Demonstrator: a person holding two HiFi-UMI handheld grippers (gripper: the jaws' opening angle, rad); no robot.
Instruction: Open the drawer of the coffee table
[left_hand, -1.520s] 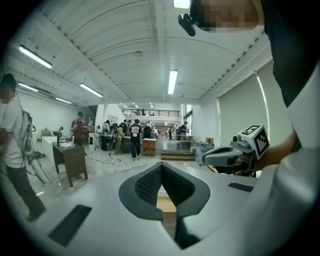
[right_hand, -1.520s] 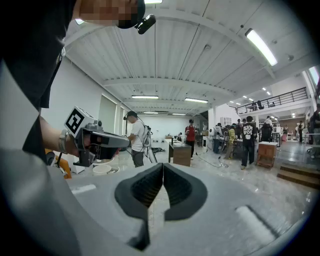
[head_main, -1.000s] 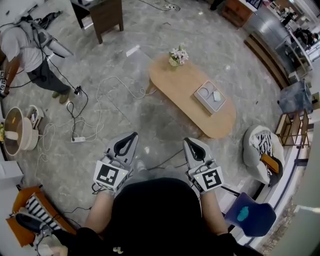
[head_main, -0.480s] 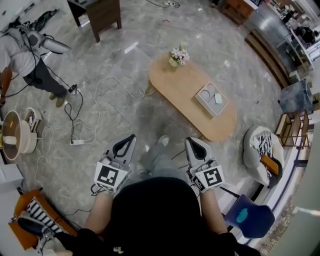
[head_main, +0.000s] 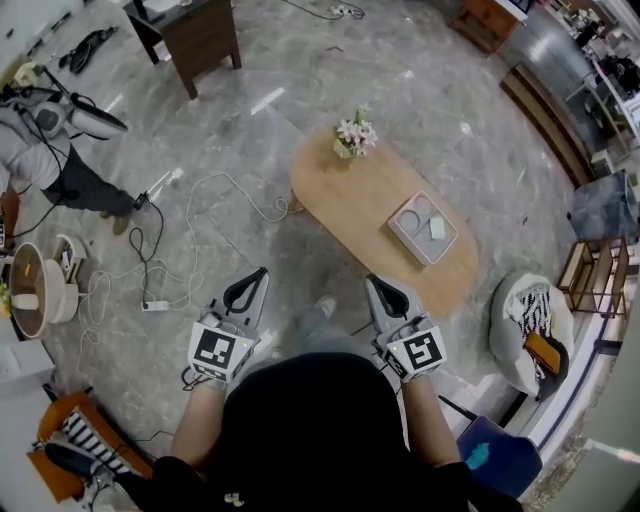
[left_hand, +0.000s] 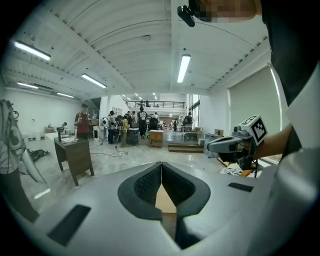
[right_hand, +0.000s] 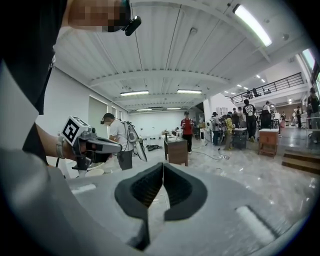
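Observation:
The oval wooden coffee table (head_main: 365, 205) stands on the marble floor ahead of me, with a flower vase (head_main: 352, 135) at its far end and a grey tray (head_main: 422, 228) near its right end. No drawer shows from this angle. My left gripper (head_main: 262, 272) is held short of the table's near edge, shut and empty. My right gripper (head_main: 372, 280) is beside it, close to the table's near rim, also shut and empty. In the left gripper view the jaws (left_hand: 161, 163) meet, with pale wood showing below them. In the right gripper view the jaws (right_hand: 163, 164) are pressed together too.
White cables (head_main: 200, 190) and a power strip (head_main: 155, 279) lie on the floor to the left. A dark side table (head_main: 195, 30) stands far left, a person (head_main: 50, 140) beyond it. A white seat with a patterned cushion (head_main: 528, 315), a shelf (head_main: 590, 270) and a blue chair (head_main: 495, 455) are at right.
The coffee table has come nearer in the head view as I walk towards it. Both grippers stay shut, side by side, carried forward with me.

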